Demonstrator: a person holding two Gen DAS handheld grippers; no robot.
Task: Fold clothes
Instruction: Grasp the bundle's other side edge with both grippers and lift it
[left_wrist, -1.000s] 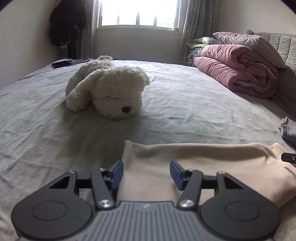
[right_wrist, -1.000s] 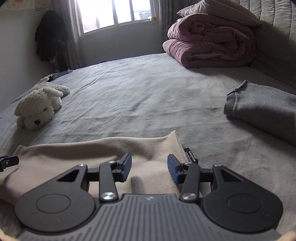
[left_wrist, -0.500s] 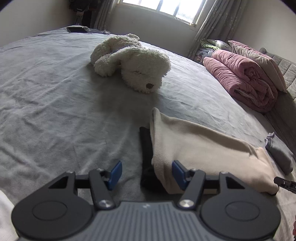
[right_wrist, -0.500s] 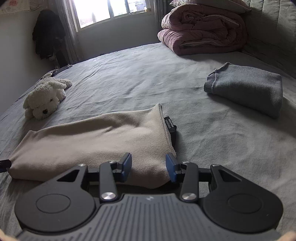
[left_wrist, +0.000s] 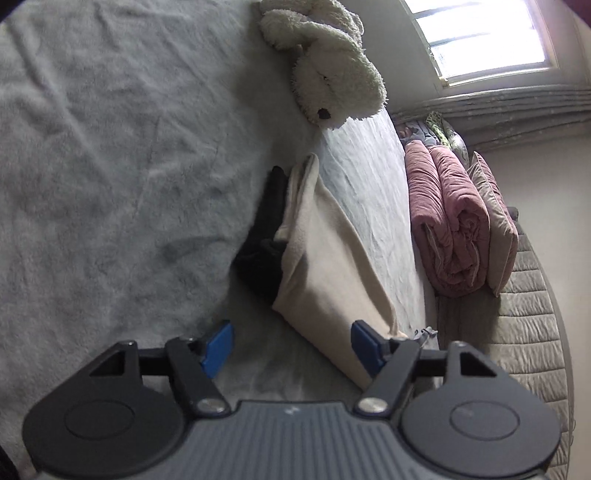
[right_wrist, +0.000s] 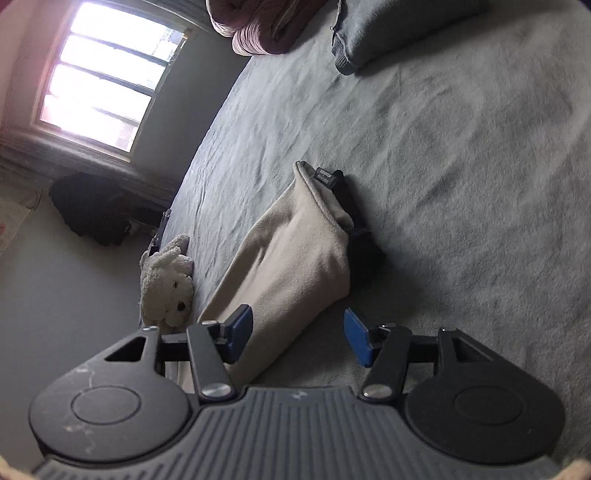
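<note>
A folded beige garment (left_wrist: 325, 258) lies on the grey bed, with a black garment (left_wrist: 264, 236) showing under one edge. It also shows in the right wrist view (right_wrist: 288, 266), black part (right_wrist: 354, 221) beside it. My left gripper (left_wrist: 291, 349) is open and empty, hovering just short of the beige garment's near end, rolled sideways. My right gripper (right_wrist: 299, 334) is open and empty at the other end, with the garment's end between the fingers' line but not touched.
A white plush dog (left_wrist: 332, 66) lies on the bed beyond the garment, also in the right wrist view (right_wrist: 168, 280). A folded grey garment (right_wrist: 399, 29) lies further off. A rolled pink quilt (left_wrist: 450, 218) and pillow sit by the headboard. A window (right_wrist: 99, 81) is behind.
Both grippers have pulled back from the beige garment and rolled sideways, so both views are tilted. Both stay open. The garment lies as before.
</note>
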